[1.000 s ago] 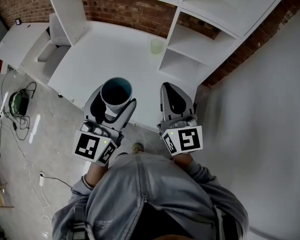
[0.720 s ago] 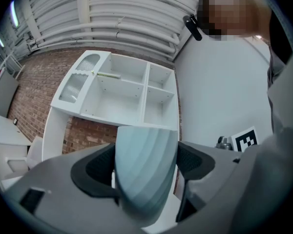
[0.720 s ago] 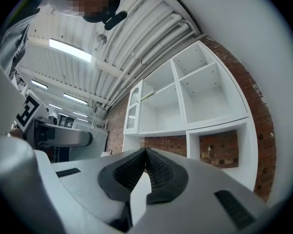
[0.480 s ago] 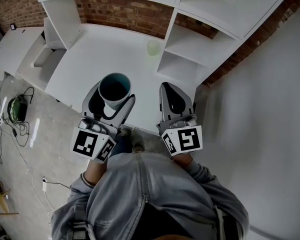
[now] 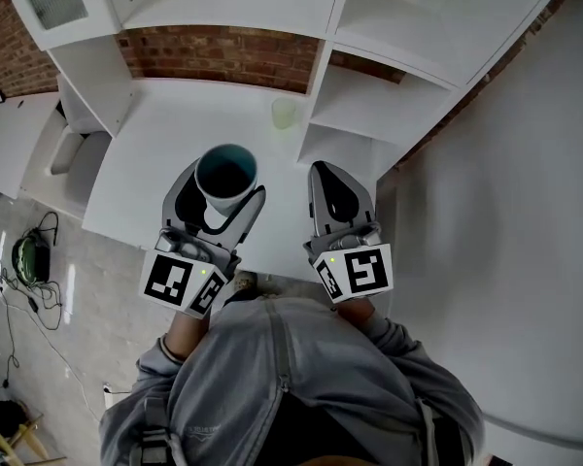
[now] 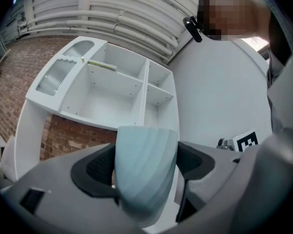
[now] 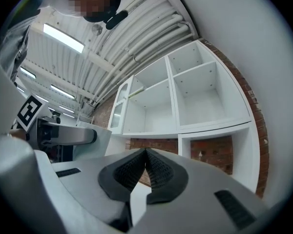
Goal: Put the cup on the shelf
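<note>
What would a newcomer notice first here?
The blue cup, clamped upright in the left gripper above the near edge of the desk. Beside it the right gripper is shut, empty. Ahead stands a white shelf against brick, a green cup on the desk at its foot.

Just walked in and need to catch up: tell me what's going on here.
A person holds a gripper in each hand, facing a white shelf unit over a desk. The left gripper is shut on a pale blue cup, upright, above the desk's front. The right gripper is shut and empty beside it. A pale green cup stands on the desk by the shelves. The blue cup is not yet on a shelf.
</note>
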The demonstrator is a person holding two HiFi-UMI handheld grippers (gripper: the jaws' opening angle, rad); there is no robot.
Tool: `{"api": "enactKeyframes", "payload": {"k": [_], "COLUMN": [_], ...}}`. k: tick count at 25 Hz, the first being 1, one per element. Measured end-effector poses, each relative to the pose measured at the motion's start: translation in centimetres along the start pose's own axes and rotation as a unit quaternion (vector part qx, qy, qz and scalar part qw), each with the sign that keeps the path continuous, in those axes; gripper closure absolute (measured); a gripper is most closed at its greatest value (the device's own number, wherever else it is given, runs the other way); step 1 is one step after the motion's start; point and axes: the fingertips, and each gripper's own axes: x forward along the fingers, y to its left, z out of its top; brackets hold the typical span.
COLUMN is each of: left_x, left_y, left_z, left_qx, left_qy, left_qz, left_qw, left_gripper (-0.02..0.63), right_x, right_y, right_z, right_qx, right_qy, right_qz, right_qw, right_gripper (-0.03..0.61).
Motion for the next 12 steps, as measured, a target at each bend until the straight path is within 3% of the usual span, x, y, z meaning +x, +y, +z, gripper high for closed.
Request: {"api": "enactKeyframes", "payload": {"k": [12], "left_x": [4.0], "left_y": [5.0], "left_z": [0.0], "left_qx": [-0.008], "left_qy": [0.005], "left_qz": [-0.081], "left_qw": [0.9967], "left_gripper": [0.23], "right_x": [5.4], "right_y": [0.0], "right_z": [-0.9], "right_qx": [-0.016], "right_qy": [0.001], "right_qz": [-0.064], "right_qw": [0.998], "right_gripper": [0.551]}}
